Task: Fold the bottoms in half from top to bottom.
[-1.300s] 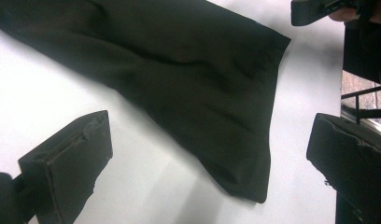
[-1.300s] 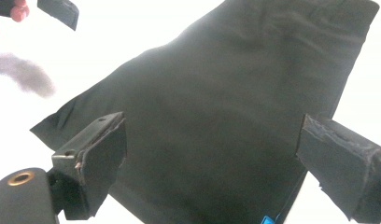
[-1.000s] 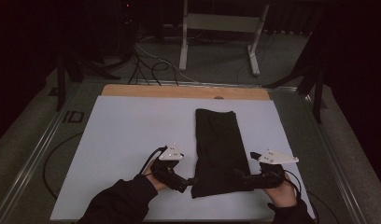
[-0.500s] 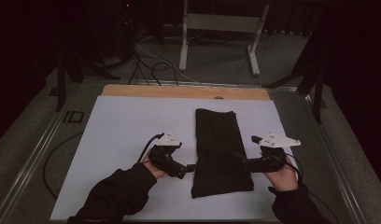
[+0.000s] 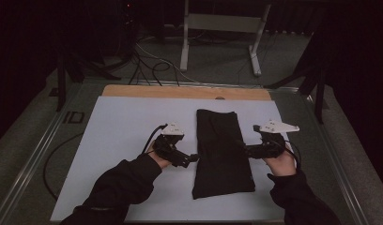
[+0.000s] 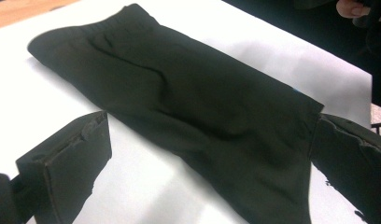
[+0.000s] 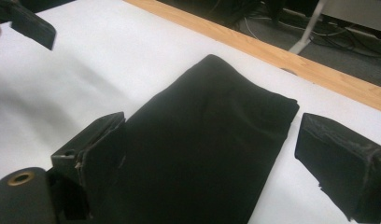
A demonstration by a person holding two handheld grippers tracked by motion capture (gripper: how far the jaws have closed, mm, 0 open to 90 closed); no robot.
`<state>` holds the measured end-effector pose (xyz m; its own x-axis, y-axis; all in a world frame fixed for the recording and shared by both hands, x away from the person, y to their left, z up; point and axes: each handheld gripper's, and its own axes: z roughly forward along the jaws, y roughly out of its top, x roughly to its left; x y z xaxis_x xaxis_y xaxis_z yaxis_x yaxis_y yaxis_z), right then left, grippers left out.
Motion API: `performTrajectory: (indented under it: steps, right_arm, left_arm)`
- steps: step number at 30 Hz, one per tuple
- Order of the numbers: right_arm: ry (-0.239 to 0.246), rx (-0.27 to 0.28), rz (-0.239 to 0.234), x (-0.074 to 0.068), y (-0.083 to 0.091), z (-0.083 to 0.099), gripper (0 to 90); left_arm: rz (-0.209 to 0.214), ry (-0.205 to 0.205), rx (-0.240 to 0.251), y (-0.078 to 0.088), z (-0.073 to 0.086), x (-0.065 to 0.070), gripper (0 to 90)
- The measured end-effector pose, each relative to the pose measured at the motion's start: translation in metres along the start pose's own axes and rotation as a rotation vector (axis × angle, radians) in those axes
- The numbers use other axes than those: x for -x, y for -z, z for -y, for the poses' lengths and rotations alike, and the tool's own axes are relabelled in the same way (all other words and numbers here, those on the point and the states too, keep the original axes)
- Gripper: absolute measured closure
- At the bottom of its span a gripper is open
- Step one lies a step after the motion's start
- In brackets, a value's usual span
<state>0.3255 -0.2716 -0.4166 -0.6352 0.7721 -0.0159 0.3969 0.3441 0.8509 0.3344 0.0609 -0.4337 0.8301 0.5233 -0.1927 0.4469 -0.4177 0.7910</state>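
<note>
Both my claws (image 5: 194, 158) (image 5: 241, 149) gape beside the soft, limp black cloth (image 5: 221, 150); I'd pinch its long edges.

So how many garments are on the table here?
1: a folded black garment lying lengthwise on the white mat, between the left tongs and right tongs.

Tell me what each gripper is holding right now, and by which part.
Nothing is held. The left gripper and right gripper stand open at the long side edges of the folded black garment, jaws spread wide in both gripper views.
</note>
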Motion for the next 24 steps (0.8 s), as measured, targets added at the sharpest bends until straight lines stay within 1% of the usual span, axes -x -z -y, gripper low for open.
performTrajectory:
  steps: [2, 4, 5, 6, 9, 12, 13, 14, 18, 20, 24]
  right_arm:
    - [-0.005, 0.002, 0.003, 0.002, -0.004, -0.002, 9.1]
    - [-0.005, 0.001, 0.002, 0.005, -0.009, -0.003, 9.1]
    - [-0.011, 0.003, 0.004, 0.005, -0.011, -0.004, 9.1]
    - [-0.011, 0.003, 0.004, 0.005, -0.011, -0.004, 9.1]
    - [-0.012, -0.006, 0.011, 0.01, -0.022, -0.006, 9.1]
    - [-0.019, -0.008, 0.017, 0.015, -0.029, -0.007, 9.1]
    - [-0.015, -0.011, 0.018, 0.017, -0.031, -0.007, 9.1]
    - [-0.026, -0.007, 0.019, 0.019, -0.033, -0.007, 9.1]
    - [-0.043, -0.011, 0.017, 0.027, -0.041, -0.006, 9.1]
    - [-0.045, -0.018, 0.023, 0.03, -0.045, -0.006, 9.1]
    - [-0.048, -0.012, 0.022, 0.034, -0.05, -0.006, 9.1]
  left_arm:
    - [-0.002, 0.007, 0.001, -0.001, -0.002, -0.003, 0.2]
    - [-0.014, 0.005, 0.001, -0.002, -0.004, -0.005, 0.2]
    - [-0.015, 0.012, 0.003, -0.003, -0.005, -0.006, 0.2]
    - [-0.015, 0.012, 0.003, -0.003, -0.005, -0.006, 0.3]
    - [-0.03, 0.019, 0.001, -0.008, -0.01, -0.014, 0.3]
    - [-0.029, 0.036, -0.003, -0.013, -0.012, -0.02, 0.3]
    - [-0.029, 0.042, -0.005, -0.014, -0.013, -0.022, 0.3]
    - [-0.03, 0.048, -0.003, -0.016, -0.013, -0.023, 0.3]
    - [-0.03, 0.06, -0.006, -0.024, -0.014, -0.028, 0.3]
    - [-0.031, 0.065, -0.007, -0.029, -0.015, -0.03, 0.3]
    - [-0.036, 0.072, -0.008, -0.035, -0.017, -0.032, 0.3]
